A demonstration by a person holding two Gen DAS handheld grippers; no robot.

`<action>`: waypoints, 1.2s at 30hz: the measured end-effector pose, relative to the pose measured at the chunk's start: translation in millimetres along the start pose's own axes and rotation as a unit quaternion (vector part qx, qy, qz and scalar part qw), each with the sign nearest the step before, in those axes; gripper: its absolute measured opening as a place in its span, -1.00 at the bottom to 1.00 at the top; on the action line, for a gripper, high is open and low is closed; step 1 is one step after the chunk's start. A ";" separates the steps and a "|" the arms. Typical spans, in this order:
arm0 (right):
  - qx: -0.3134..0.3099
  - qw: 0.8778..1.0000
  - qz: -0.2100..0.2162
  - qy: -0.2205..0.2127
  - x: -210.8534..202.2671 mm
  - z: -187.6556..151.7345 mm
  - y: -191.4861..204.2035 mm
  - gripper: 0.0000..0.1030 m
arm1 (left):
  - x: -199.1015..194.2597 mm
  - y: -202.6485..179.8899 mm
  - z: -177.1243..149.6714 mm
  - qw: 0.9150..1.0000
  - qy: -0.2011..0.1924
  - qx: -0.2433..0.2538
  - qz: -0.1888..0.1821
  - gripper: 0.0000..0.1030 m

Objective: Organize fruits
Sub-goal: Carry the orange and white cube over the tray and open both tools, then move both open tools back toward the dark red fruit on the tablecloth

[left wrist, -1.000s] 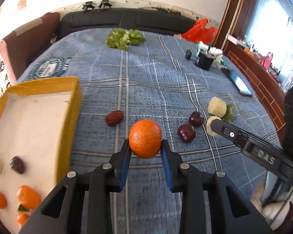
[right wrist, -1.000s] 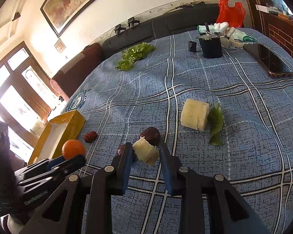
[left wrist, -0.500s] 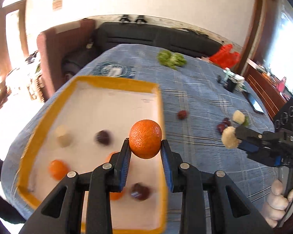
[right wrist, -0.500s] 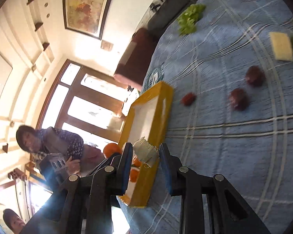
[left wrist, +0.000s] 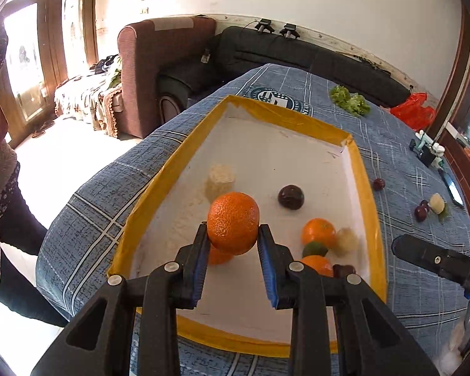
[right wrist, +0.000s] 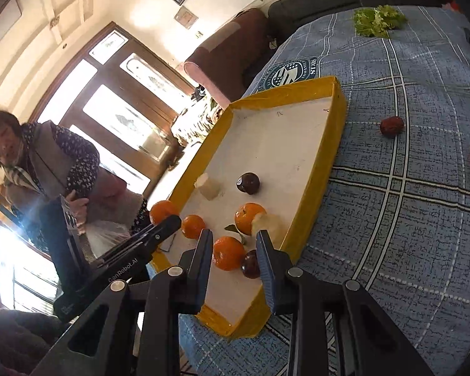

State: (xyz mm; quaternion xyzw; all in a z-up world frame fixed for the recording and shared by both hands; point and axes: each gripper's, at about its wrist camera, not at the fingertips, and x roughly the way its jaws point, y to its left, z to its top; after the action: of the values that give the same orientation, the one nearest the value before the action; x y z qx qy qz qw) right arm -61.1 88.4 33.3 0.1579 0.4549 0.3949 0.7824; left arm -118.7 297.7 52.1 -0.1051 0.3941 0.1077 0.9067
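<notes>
Left gripper (left wrist: 233,239) clamped on an orange (left wrist: 233,222), poised above the near half of the yellow-rimmed tray (left wrist: 365,188); right gripper (right wrist: 233,250) spread wide and empty above the tray's near right corner, with a pale blurred chunk (right wrist: 268,224) just beyond its fingertips, beside an orange and apparently loose. Already resting in the tray: several small oranges (left wrist: 318,232), a dark plum (left wrist: 290,197), a pale cut piece (left wrist: 220,180), another dark fruit (right wrist: 250,264) near the corner. Still out on the blue checked surface (left wrist: 407,163): a reddish date (right wrist: 391,126), dark plums (left wrist: 420,212) and a pale piece (left wrist: 437,203), well apart from the tray. Likely trouble from here: releasing the orange from height, letting it bounce or roll over the low rim, or knock the fruit lying directly underneath; crowding at the near end, since most fruit sits there while the far half stays bare; the two grippers working close together over one corner, risking a clash of fingers.
</notes>
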 end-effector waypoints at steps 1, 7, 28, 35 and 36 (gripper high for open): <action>-0.012 1.000 -0.013 -0.001 3.0 0.1 3.8 -0.36 | 1.0 -0.1 -1.1 1.000 0.002 0.001 0.001 -0.42; -0.051 0.998 -0.046 -0.007 12.2 0.9 16.3 -0.36 | 9.2 -3.0 -5.6 1.000 0.014 0.005 0.007 -0.41; -0.020 0.994 -0.091 -0.052 -31.8 -7.3 -6.6 0.16 | -33.8 -55.8 -4.1 0.991 -0.060 0.085 0.081 0.68; 0.005 0.992 -0.107 -0.067 -54.2 -13.9 -26.2 0.17 | -49.1 -72.9 -6.1 0.988 -0.082 0.107 0.081 0.68; 0.009 0.992 -0.108 -0.068 -56.8 -14.9 -29.3 0.18 | -50.6 -75.2 -6.4 0.987 -0.083 0.109 0.080 0.68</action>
State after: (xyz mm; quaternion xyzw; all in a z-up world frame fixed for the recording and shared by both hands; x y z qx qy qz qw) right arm -75.3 24.8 40.8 0.1411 0.4186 0.2919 0.8483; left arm -136.0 218.5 93.1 0.0353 0.3338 0.1450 0.9308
